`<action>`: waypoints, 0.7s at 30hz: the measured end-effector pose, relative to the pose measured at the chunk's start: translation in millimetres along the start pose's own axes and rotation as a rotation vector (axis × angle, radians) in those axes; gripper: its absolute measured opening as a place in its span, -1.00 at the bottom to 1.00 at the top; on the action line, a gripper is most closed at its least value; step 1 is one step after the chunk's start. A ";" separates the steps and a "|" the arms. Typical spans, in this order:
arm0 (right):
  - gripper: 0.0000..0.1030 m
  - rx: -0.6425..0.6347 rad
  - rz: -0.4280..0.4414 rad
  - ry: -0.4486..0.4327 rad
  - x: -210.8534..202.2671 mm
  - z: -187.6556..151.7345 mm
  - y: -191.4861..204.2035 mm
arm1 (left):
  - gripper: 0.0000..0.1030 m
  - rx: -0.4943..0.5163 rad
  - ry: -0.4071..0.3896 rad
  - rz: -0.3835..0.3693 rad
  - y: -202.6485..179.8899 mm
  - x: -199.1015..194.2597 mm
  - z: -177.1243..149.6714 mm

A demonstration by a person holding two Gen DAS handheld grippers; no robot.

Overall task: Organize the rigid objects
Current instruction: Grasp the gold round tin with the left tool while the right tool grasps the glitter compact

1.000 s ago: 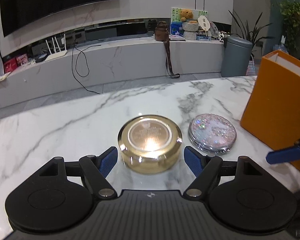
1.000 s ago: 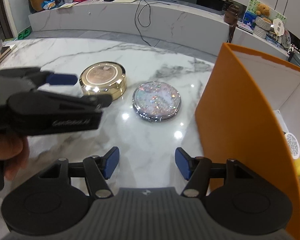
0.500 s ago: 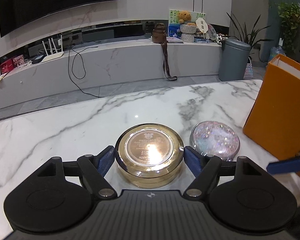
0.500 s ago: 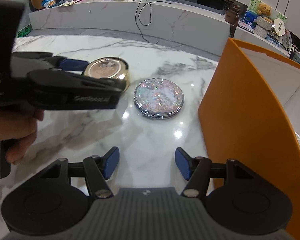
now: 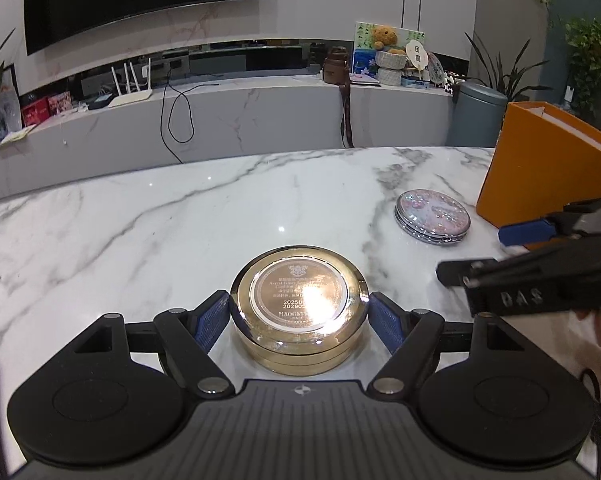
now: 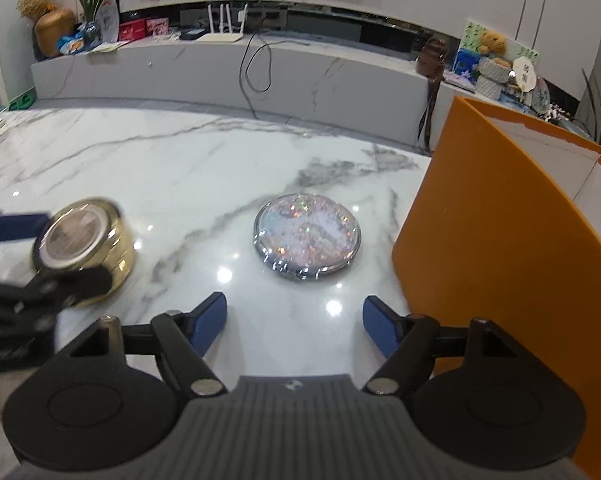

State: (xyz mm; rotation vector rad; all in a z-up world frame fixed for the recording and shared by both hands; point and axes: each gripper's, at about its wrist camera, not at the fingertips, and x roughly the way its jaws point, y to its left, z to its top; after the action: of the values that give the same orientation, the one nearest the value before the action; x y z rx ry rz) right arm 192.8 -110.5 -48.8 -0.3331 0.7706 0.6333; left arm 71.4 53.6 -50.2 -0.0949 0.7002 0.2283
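Note:
A round gold tin [image 5: 298,304] sits between the blue pads of my left gripper [image 5: 299,314], which press on its two sides. In the right wrist view the same gold tin [image 6: 84,248] appears tilted at the far left, held in the left gripper [image 6: 48,254]. A glittery round compact [image 6: 306,236] lies flat on the marble table [image 6: 180,160], just ahead of my right gripper [image 6: 294,314]. The right gripper's jaws are opening and nothing is between them. From the left wrist camera the compact [image 5: 432,216] is at the right, with the right gripper [image 5: 492,252] near it.
An open orange box [image 6: 500,240] stands upright at the table's right side, close to the compact, also seen as the orange box [image 5: 540,176]. Beyond the table's far edge runs a long marble ledge [image 5: 260,112] with cables, a router and ornaments.
My left gripper moved in around the gold tin, took hold of it and carried it leftward away from the compact. The right gripper's jaws have widened.

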 end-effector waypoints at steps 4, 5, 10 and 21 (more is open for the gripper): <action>0.53 0.005 -0.012 -0.022 5.3 2.6 -0.2 | 0.69 0.018 -0.016 0.004 -2.1 -4.9 -5.7; 0.53 0.004 -0.016 -0.028 6.7 3.5 0.5 | 0.69 0.018 -0.017 0.001 -1.8 -6.0 -7.2; 0.59 0.010 -0.020 -0.066 17.0 9.0 4.7 | 0.69 -0.003 -0.001 -0.017 1.8 -7.2 -8.5; 0.64 0.078 -0.014 -0.117 41.4 22.1 9.5 | 0.72 -0.002 0.011 -0.031 6.0 -8.0 -19.1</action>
State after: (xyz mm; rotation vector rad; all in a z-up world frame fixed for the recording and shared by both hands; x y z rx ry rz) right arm 221.3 -75.5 -64.6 -0.2273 0.6782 0.6026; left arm 52.0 54.9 -59.6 -0.1092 0.7085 0.1990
